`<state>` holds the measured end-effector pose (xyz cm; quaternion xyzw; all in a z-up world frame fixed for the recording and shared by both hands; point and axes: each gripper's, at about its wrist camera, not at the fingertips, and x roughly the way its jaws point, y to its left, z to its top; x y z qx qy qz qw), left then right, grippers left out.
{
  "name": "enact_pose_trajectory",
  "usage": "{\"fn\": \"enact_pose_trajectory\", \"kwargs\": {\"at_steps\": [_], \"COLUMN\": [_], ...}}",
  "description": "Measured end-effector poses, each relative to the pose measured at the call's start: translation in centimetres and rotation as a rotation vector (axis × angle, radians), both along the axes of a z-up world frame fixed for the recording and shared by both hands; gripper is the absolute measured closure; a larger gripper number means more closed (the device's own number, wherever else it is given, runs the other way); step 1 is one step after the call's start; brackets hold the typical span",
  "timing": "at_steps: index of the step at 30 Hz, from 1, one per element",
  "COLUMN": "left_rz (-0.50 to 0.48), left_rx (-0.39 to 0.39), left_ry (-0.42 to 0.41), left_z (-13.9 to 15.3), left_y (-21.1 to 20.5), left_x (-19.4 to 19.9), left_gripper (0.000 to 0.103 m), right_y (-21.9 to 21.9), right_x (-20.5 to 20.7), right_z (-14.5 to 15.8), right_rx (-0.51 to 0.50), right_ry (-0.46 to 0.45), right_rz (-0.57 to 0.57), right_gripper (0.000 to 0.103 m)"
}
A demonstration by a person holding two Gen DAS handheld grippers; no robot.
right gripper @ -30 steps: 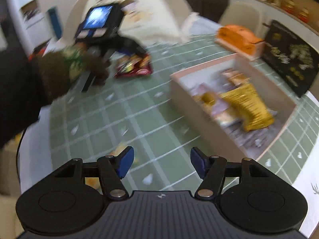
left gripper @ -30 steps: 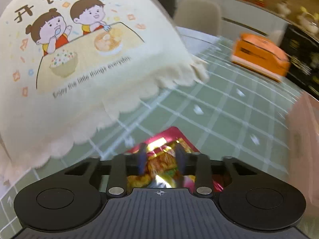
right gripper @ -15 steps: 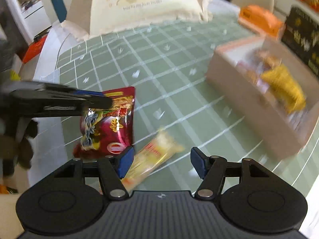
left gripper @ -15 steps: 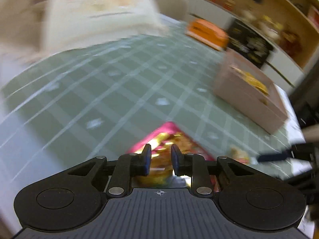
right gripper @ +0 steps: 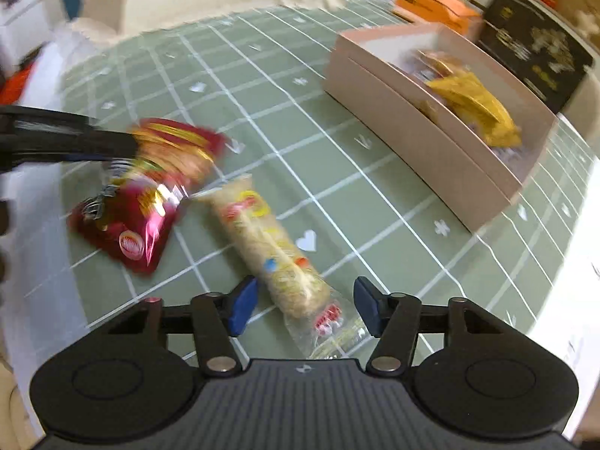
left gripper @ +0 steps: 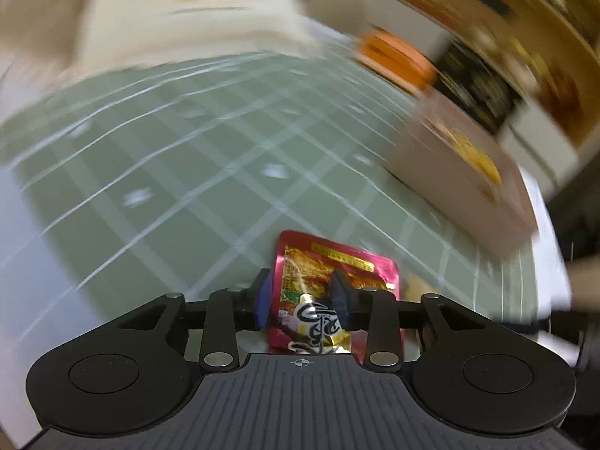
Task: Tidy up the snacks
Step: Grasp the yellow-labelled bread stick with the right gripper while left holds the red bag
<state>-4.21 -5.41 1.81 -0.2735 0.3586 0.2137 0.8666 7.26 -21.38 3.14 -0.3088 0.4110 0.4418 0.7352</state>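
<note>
Covering the table, a green grid cloth (right gripper: 337,157) underlies the left hand-held gripper (left gripper: 302,300) clenching a red packet (left gripper: 322,292), right hand-held gripper (right gripper: 305,303) spread.

Counted: one red snack packet (right gripper: 138,202), one clear-wrapped snack stick (right gripper: 270,247), one pink box (right gripper: 431,120), one orange box (right gripper: 435,3).

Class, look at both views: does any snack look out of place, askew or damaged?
Yes: the long rice-cracker pack lies diagonally on the green tablecloth, outside the pink box. The red snack packet is also outside, pinched in the left hand-held gripper. No damage shows.
</note>
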Motion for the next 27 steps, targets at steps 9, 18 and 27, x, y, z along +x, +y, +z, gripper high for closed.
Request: {"fn": "enact_pose_trajectory", "kwargs": {"at_steps": [9,18,27], "left_rz": [-0.022,0.001,-0.007], "left_rx": [0.055,0.143,0.175], "left_ry": [0.109,0.242,0.302], "left_z": [2.3,2.2,1.2], "left_y": [-7.7,-13.5,-14.5], "left_x": [-1.9,2.0,4.0], "left_gripper": [0.055,0.048,0.015], "right_y": [-1.6,-10.0,-11.0], "right_x": [2.2,5.5,3.6], "right_z": [-0.3,-0.5,-1.4], "right_rx": [0.068,0.123,0.148], "right_ry": [0.115,0.127,0.038], "right_rz": [0.106,0.045,0.104], "right_gripper": [0.075,0.064,0.029]}}
